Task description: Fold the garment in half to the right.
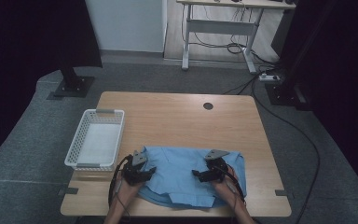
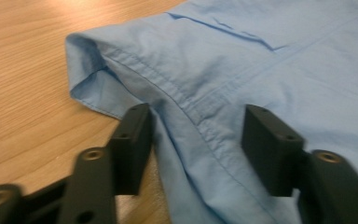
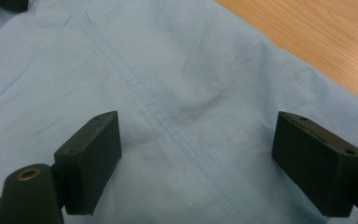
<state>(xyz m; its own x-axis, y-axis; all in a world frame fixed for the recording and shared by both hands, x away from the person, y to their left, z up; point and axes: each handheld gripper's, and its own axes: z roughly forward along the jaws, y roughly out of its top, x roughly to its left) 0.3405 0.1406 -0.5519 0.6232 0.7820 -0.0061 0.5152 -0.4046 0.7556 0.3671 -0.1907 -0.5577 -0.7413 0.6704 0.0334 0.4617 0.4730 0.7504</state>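
Note:
A light blue shirt [image 1: 186, 173] lies folded on the near part of the wooden table [image 1: 177, 121]. My left gripper [image 1: 149, 173] sits at the shirt's left edge. In the left gripper view its jaws [image 2: 198, 140] stand partly apart on either side of a stitched seam of the shirt [image 2: 223, 60], with cloth between them and a gap on each side. My right gripper [image 1: 196, 175] rests over the shirt's right half. Its jaws [image 3: 196, 154] are spread wide and low above the flat cloth [image 3: 168, 70], straddling a seam, with nothing pinched.
A white perforated basket [image 1: 98, 112] stands empty at the table's left edge. A round cable hole [image 1: 208, 106] is in the far part of the tabletop. The person's forearms come in over the near edge.

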